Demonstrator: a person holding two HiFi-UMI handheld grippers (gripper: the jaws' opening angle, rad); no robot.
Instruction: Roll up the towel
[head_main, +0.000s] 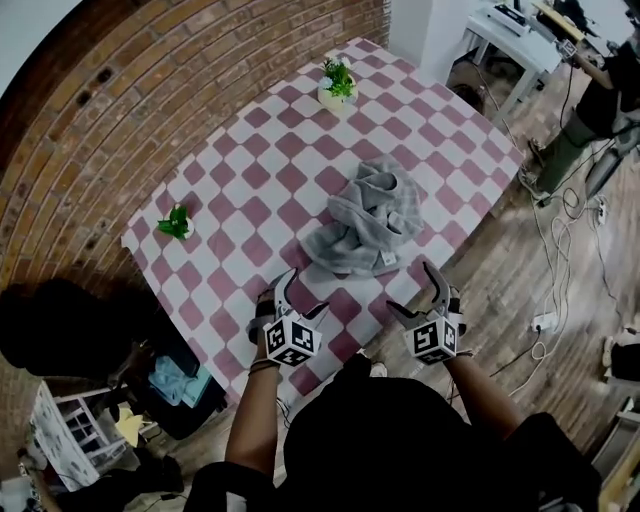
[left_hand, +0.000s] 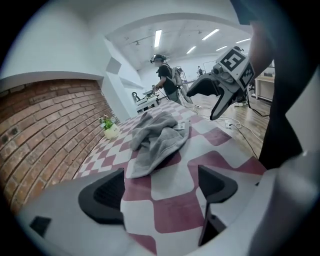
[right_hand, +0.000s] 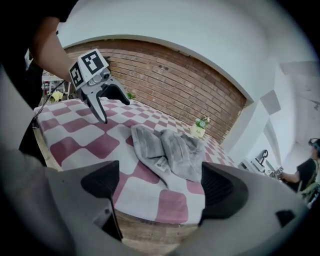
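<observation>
Toward the near-right part of the tabletop (head_main: 250, 170) the grey towel (head_main: 368, 222) sat in a crumpled heap, folds piled on each other, its little tag (head_main: 388, 258) facing the person. The left gripper (head_main: 300, 295) and right gripper (head_main: 415, 293) both hovered short of it, jaws spread wide with nothing between them, just checkered cloth showing in the gap.

My take: you couldn't roll it as it lay. I'd have grabbed two corners of one short edge and pulled it flat first, then rolled from that edge. The corners were buried in the folds though, so finding them looked like the fiddly bit.

Room-wise, the heap lay close to the near edge and fairly near the right one, with wood floor (head_main: 540, 260) below — spreading toward the person risked it sliding off. Plenty of bare checks lay to the left and beyond it. The two small potted plants (head_main: 337, 82) (head_main: 176, 222) stood well apart from it, by the brick wall (head_main: 150, 80).
</observation>
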